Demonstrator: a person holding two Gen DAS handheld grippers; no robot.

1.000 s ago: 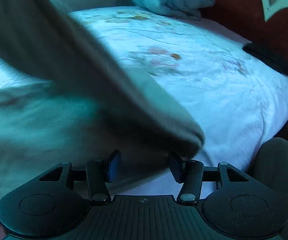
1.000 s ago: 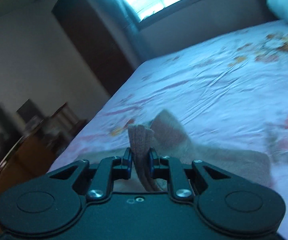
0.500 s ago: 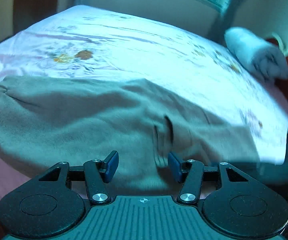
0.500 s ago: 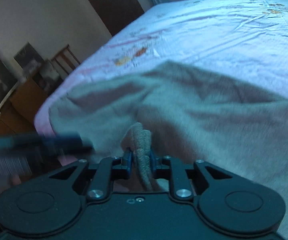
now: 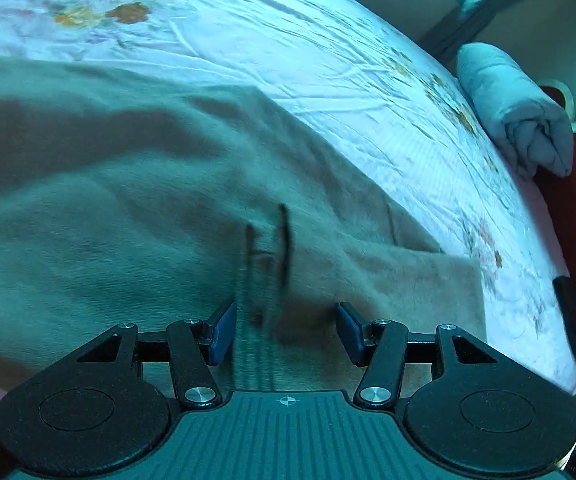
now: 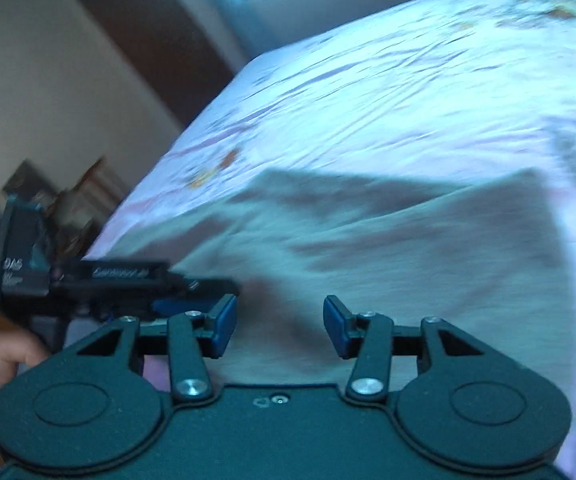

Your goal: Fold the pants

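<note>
One pair of grey-brown pants point(image 5: 136, 216) lies spread flat across the near part of the bed point(image 5: 328, 64), and you have both claws hanging just above it. Your left claw point(image 5: 284, 330) stands open over the cloth, near a short dark slit point(image 5: 284, 240) in the fabric; whether its pads touch the cloth you cannot tell. Your right claw point(image 6: 278, 328) has just been opening, and nothing sits between its blue pads point(image 6: 336, 330) now; the pants lie beneath them. From the right wrist view, your other gripper's body point(image 6: 88, 284) shows to the left of the pants, with your hand point(image 6: 4, 364) under it. Beyond the pants, the flowered sheet is creased, and a rolled pale blanket point(image 5: 516, 108) rests at the bed's far end, well apart from the pants.
</note>
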